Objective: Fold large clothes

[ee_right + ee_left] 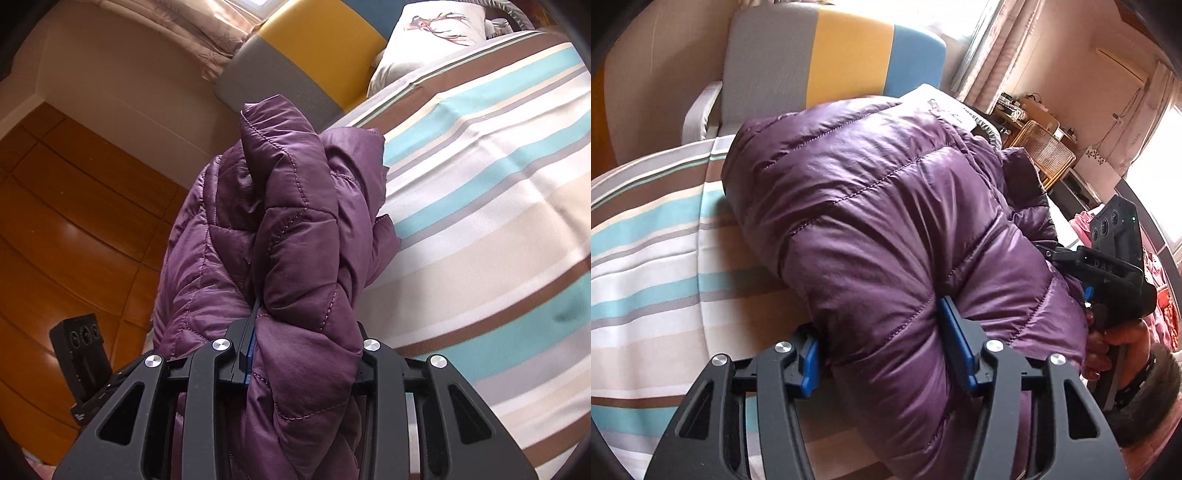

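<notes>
1. At far left in your left wrist view, a cream wall meets a headboard (pixel 827 55) banded grey, yellow and blue.
2. Below it, the striped bedspread (pixel 646 258), in teal, brown, white and beige, covers the bed.
3. The purple quilted jacket (pixel 879 206) lies bunched on that bedspread, filling the middle of the view.
4. Your left gripper (pixel 882 343) has its blue pads pressed into a thick fold at the jacket's near edge, jaws about halfway apart.
5. Right of the jacket, a printed pillow (pixel 942 103), a wicker chair (pixel 1043 147) and pale curtains sit by a bright window.
6. At the right edge, your hand (pixel 1115 343) holds the right gripper's handle against the jacket.
7. In your right wrist view, a wooden floor (pixel 74 240) lies at left, and the bedspread at right.
8. Your right gripper (pixel 303 354) is clamped fairly narrow on a bundled wad of the jacket at the bed's edge.
</notes>
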Motion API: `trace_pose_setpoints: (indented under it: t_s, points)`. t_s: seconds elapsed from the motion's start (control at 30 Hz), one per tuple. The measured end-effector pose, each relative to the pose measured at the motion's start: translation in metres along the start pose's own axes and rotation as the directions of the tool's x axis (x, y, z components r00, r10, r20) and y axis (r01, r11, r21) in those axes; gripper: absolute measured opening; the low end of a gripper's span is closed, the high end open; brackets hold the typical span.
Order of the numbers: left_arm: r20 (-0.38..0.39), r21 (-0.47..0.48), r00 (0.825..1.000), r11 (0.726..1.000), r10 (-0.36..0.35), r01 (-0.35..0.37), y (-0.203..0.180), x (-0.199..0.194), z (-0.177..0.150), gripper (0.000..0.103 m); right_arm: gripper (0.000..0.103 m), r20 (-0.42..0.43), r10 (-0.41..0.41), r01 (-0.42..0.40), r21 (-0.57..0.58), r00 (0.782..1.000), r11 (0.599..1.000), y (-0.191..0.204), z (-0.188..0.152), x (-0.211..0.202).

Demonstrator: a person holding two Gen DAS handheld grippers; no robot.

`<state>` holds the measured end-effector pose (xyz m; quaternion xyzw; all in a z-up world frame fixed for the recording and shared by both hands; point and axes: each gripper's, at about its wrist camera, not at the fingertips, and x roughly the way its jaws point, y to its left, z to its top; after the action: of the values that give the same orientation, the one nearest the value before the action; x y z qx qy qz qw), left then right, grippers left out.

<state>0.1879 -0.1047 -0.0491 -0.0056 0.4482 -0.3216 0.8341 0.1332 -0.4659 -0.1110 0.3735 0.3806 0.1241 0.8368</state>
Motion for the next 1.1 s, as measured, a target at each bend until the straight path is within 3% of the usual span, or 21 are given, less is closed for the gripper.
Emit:
trace_pose_setpoints:
  t_s: [0.3, 0.77, 1.1]
  points:
    - [0.041, 0.011, 0.999, 1.0, -0.02, 0.019, 0.004, -0.021, -0.011, 0.052, 0.032, 0.032, 0.041, -0.042, 0.016, 0.999, 0.999, -0.001, -0.017, -0.011]
    - [0.185, 0.037, 0.982, 0.998, 0.047, -0.055, 0.013, -0.087, -0.023, 0.05, 0.032, 0.049, 0.136, -0.136, -0.008, 0.99, 0.991, 0.009, -0.001, 0.019]
    - [0.249, -0.046, 0.962, 0.993, 0.115, -0.107, 0.065, -0.138, -0.035, 0.05, 0.032, 0.017, 0.175, -0.173, -0.103, 0.984, 0.98, 0.054, 0.012, 0.064]
